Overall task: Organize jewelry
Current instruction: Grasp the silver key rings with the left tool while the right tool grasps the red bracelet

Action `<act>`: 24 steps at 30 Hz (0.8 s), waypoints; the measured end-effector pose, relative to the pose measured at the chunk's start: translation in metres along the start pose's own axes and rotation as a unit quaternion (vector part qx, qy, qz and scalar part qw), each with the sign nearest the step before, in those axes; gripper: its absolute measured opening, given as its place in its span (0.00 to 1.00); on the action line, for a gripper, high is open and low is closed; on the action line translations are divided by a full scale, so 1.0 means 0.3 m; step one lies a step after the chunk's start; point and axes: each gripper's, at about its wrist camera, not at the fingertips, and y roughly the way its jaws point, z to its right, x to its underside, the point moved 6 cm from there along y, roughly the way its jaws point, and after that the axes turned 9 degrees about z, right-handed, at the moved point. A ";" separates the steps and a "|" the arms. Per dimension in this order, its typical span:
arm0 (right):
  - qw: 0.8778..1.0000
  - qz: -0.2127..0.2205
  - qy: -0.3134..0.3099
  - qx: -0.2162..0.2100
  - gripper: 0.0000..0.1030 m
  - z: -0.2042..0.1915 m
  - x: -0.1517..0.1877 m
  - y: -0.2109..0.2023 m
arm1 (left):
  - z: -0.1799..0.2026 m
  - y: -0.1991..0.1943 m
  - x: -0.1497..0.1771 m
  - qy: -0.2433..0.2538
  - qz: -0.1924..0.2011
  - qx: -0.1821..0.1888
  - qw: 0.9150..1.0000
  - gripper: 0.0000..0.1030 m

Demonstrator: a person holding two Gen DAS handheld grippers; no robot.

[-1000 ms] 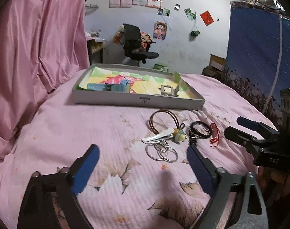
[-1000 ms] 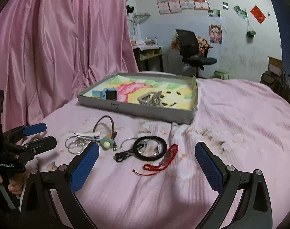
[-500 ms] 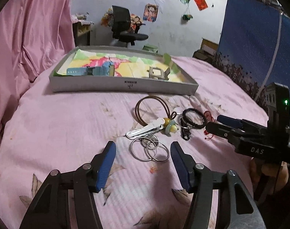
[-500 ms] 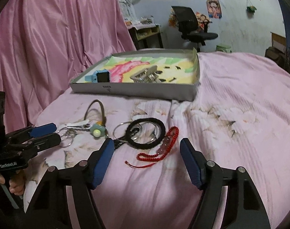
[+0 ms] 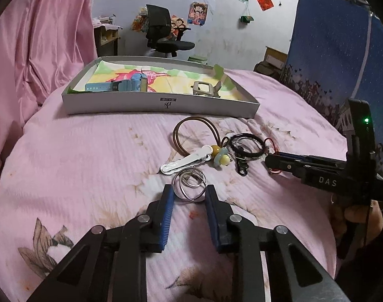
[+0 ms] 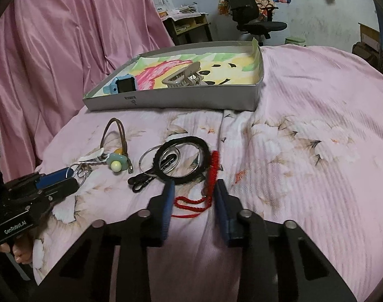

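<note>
The silver rings point(image 5: 189, 185) lie on the pink bedspread point(image 5: 78, 156) between the left gripper point(image 5: 189, 196) tips; the red cord point(image 6: 209, 176) sits between the right gripper point(image 6: 192, 188) tips. Both jaws have just been closing from wide, pads not yet pressing.

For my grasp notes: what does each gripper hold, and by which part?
Both jaws have just been closing. Right gripper: nothing yet; red cord between its pads. Left gripper: silver rings between pads, contact unclear.
</note>
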 end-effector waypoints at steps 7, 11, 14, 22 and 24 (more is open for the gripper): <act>1.000 0.008 0.006 -0.007 0.11 0.003 -0.001 -0.011 | 0.012 -0.013 0.010 -0.006 0.004 0.013 1.000 0.04; 1.000 0.006 0.008 -0.016 0.04 -0.003 0.010 -0.015 | 0.019 -0.022 0.014 -0.007 0.005 0.016 1.000 0.02; 1.000 0.011 0.003 -0.021 0.04 -0.016 0.014 -0.029 | 0.026 -0.033 0.016 -0.008 0.006 0.019 1.000 0.02; 0.999 0.033 0.006 -0.030 0.04 -0.022 0.004 -0.068 | 0.038 -0.059 0.015 -0.008 0.017 0.022 1.000 0.01; 0.999 0.040 0.008 -0.032 0.04 -0.024 -0.003 -0.079 | 0.039 -0.063 0.015 -0.010 0.020 0.023 0.999 0.01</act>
